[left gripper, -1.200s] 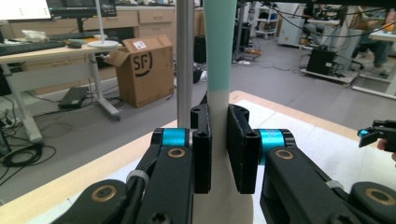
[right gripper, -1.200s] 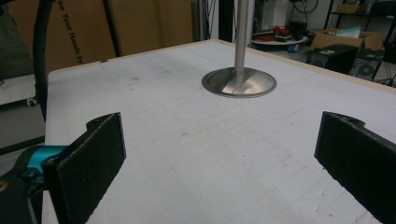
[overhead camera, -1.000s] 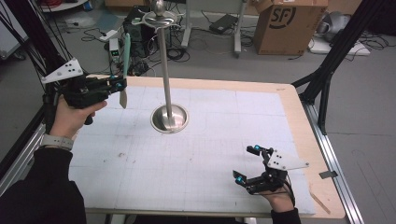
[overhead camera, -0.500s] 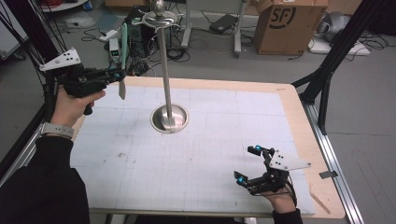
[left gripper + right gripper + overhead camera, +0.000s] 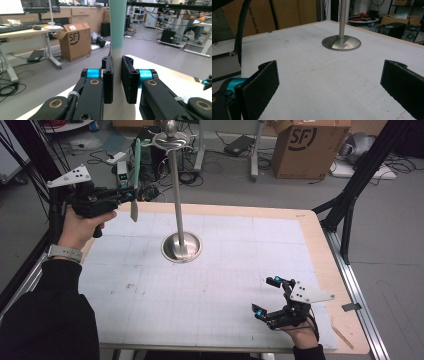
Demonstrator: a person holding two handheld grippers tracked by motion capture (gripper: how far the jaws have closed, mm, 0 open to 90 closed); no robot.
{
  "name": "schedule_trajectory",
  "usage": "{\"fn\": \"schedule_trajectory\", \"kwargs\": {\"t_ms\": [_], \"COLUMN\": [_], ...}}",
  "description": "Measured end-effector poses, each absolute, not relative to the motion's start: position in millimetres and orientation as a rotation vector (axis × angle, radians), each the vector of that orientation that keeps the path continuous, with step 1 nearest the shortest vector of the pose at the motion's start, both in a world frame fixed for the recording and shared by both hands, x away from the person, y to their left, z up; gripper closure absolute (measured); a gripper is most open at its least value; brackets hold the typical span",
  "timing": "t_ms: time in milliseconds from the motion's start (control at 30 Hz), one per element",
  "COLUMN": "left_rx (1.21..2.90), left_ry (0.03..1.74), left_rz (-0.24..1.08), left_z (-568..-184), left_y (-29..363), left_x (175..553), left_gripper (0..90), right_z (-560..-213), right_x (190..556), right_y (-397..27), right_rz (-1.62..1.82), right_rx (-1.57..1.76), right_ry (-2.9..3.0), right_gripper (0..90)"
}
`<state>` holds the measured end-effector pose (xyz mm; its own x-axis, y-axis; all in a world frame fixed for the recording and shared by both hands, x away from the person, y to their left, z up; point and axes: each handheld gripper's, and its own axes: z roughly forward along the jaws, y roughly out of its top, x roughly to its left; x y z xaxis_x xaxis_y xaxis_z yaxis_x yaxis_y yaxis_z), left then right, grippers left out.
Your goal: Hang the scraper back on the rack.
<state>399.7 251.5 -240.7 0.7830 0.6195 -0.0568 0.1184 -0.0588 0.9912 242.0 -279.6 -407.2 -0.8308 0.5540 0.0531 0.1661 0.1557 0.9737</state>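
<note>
A long utensil (image 5: 135, 167) with a teal upper part and a pale lower part stands upright, and my left gripper (image 5: 131, 196) is shut on it above the table's far left corner. In the left gripper view the jaws squeeze the pale section of the utensil (image 5: 117, 27), with my left gripper (image 5: 117, 75) pointing over the table edge. A metal stand with a round base (image 5: 182, 246) and a ringed top (image 5: 171, 139) rises just right of the utensil. My right gripper (image 5: 265, 296) rests open near the front right of the table, its jaws (image 5: 329, 82) wide apart and facing the stand base (image 5: 341, 43).
The white gridded mat (image 5: 220, 270) covers a wooden table (image 5: 320, 245). A cardboard box (image 5: 305, 147), cables and desk legs lie on the floor beyond. Black frame struts (image 5: 350, 205) stand at the table's right side and far left.
My left gripper has lifted the utensil higher and a little toward the stand's top. The right gripper has stayed where it was.
</note>
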Motion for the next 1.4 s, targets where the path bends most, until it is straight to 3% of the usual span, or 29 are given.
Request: {"fn": "schedule_trajectory", "kwargs": {"t_ms": [1067,1400], "left_rx": [1.632,1.596], "left_ry": [0.656,0.656], "left_rz": [0.463,0.501], "left_z": [-250.3,-264.0], "left_y": [223.8,221.4], "left_x": [405.5,387.8], "left_gripper": [79.2,45.4], "right_z": [-409.4,-409.4], "right_x": [241.8,242.3], "right_y": [-287.9,-285.8], "right_rz": [1.720,1.718], "right_rx": [0.726,0.709], "right_ry": [2.104,2.112], "right_gripper": [0.9,0.9]}}
